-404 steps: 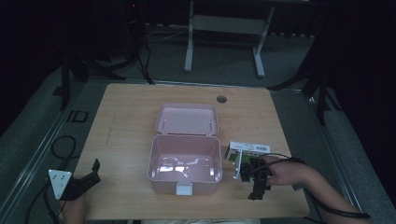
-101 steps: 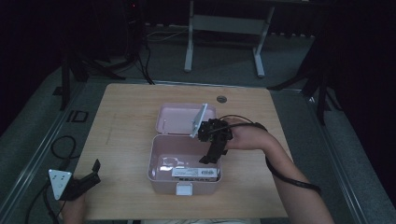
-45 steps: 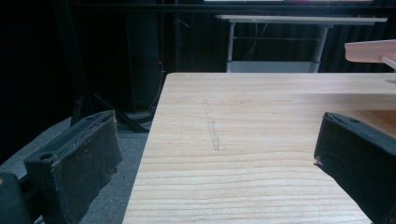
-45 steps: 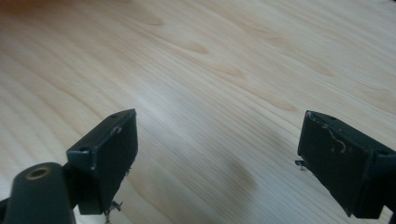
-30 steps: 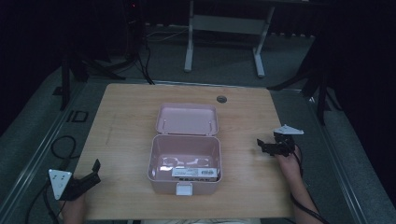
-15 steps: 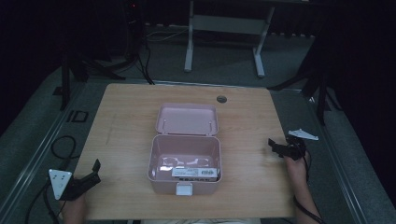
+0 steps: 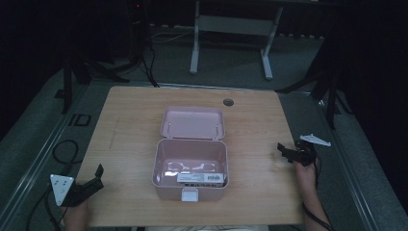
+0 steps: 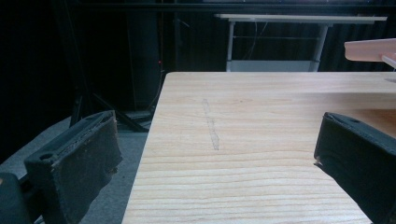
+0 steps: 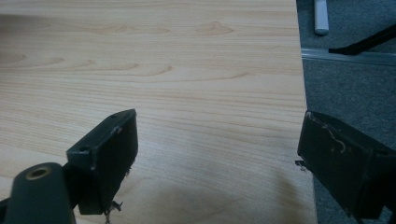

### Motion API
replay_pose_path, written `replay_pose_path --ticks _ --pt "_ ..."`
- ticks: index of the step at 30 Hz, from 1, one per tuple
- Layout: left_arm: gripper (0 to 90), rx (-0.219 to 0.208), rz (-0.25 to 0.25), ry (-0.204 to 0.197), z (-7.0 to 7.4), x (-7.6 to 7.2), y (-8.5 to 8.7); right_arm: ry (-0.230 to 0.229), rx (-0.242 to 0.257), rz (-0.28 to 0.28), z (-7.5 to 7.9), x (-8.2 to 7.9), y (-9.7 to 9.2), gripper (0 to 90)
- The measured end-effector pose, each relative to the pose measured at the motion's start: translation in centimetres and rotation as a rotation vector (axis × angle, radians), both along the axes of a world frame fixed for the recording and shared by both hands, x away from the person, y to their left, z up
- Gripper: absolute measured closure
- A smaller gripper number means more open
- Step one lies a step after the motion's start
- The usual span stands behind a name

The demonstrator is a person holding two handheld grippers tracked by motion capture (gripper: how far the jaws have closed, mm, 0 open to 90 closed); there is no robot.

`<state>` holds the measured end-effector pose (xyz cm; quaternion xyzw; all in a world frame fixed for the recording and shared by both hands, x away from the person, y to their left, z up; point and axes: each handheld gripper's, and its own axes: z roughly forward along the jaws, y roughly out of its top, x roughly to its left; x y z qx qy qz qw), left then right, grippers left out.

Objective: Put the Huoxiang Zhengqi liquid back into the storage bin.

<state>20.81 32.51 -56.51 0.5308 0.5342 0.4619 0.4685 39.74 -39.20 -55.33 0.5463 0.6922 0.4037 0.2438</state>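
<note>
Two grippers, both empty, and the job looks basically wrapped up. From the high view, the pink box [image 7: 191, 163] sits mid-bench with its lid [image 7: 193, 123] flipped open toward the far edge, and the small white carton [image 7: 201, 178] now lies flat inside it along the near wall. About thirteen seconds back that carton was out on the bench by the right edge, and a few seconds ago the right gripper was over the box lowering it in. Since then the right gripper [image 7: 287, 152] has pulled all the way back to the right edge, jaws spread, nothing in them. The left gripper [image 7: 94, 178] hasn't budged from the near left corner, jaws apart too.

Left gripper view: both black jaws wide apart, bare bench [image 8: 261, 140] between them, with a faint pencil-ish line on the wood and a sliver of the pink lid [image 8: 371, 49] peeking in top right.

Right gripper view: same story, jaws spread over plain wood right at the bench's right edge [image 9: 303, 93], grey floor [image 9: 355, 88] beyond.

My guess: the drop-off is done, and closing the lid would be the only thing left.
</note>
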Motion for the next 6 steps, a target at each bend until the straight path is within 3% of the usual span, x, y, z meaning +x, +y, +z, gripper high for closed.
replay_pose_path --ticks 6 --pt "0.4 -0.001 0.000 0.000 0.00 0.00 0.02 0.002 0.010 0.000 0.00 0.02 -0.11 12.2"
